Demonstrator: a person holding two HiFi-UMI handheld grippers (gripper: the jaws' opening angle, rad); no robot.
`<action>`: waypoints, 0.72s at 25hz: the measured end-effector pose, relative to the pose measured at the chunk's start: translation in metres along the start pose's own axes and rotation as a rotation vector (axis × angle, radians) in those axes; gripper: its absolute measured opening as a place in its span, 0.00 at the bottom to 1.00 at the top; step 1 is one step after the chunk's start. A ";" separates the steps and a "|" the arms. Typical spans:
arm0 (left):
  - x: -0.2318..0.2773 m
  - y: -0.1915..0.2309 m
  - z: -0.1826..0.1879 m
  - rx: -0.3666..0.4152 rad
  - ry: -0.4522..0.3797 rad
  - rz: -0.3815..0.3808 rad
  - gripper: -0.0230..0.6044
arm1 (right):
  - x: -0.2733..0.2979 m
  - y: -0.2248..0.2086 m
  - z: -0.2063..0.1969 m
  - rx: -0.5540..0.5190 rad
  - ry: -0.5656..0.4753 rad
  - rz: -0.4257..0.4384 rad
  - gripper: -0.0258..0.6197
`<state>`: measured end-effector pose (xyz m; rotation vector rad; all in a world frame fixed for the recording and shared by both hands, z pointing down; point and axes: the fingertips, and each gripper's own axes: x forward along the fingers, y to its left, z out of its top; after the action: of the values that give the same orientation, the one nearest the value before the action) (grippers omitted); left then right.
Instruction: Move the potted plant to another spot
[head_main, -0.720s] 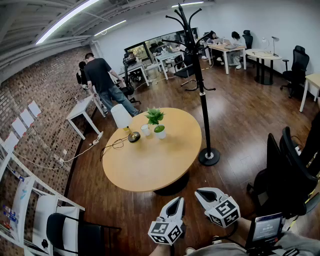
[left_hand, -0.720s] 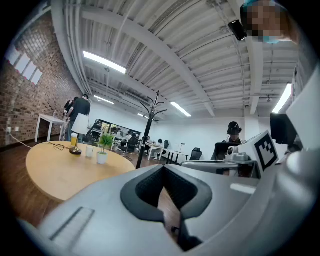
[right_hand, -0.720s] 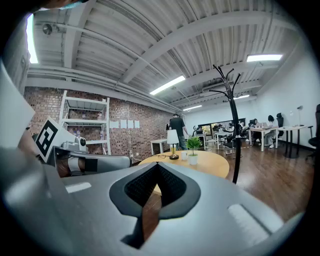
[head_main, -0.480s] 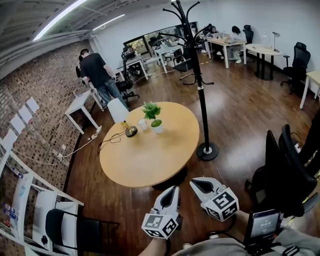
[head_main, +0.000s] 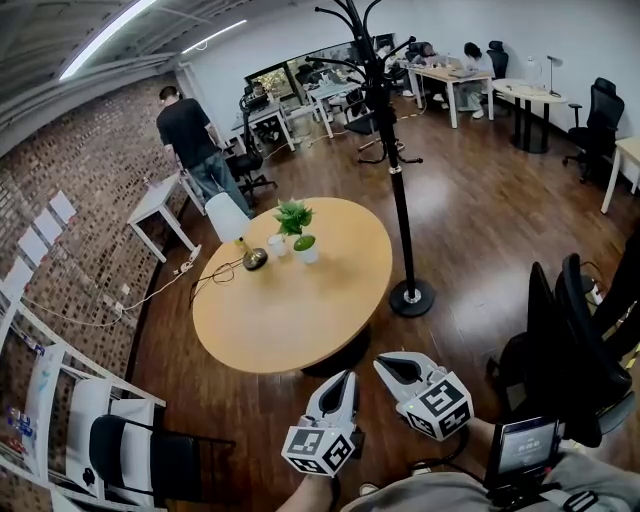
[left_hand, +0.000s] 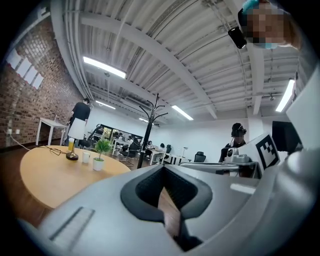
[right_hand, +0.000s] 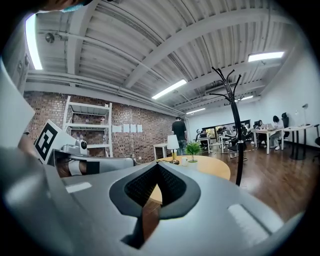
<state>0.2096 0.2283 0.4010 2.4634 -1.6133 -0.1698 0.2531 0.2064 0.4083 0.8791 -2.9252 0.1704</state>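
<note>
Table (head_main: 290, 320) nearer; closed claws (head_main: 345, 380) (head_main: 387, 366) level.

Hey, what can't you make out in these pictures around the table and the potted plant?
Potted plant: too small in all views to tell what fills the pot.
Cup beside it: contents too small, head view.
Table: near edge covered by left gripper and right gripper in their own views; base mostly under the top, head view.
</note>
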 end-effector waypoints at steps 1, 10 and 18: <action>0.002 0.000 -0.002 -0.005 0.002 0.003 0.04 | 0.000 -0.002 -0.002 0.002 0.004 0.002 0.05; 0.031 0.023 -0.011 -0.032 0.025 0.018 0.04 | 0.024 -0.028 -0.009 0.027 0.025 -0.005 0.05; 0.084 0.096 -0.013 -0.077 0.021 -0.008 0.04 | 0.099 -0.071 -0.014 0.023 0.053 -0.055 0.05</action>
<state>0.1601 0.1155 0.4358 2.4062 -1.5592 -0.2026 0.2106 0.0959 0.4394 0.9425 -2.8518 0.2200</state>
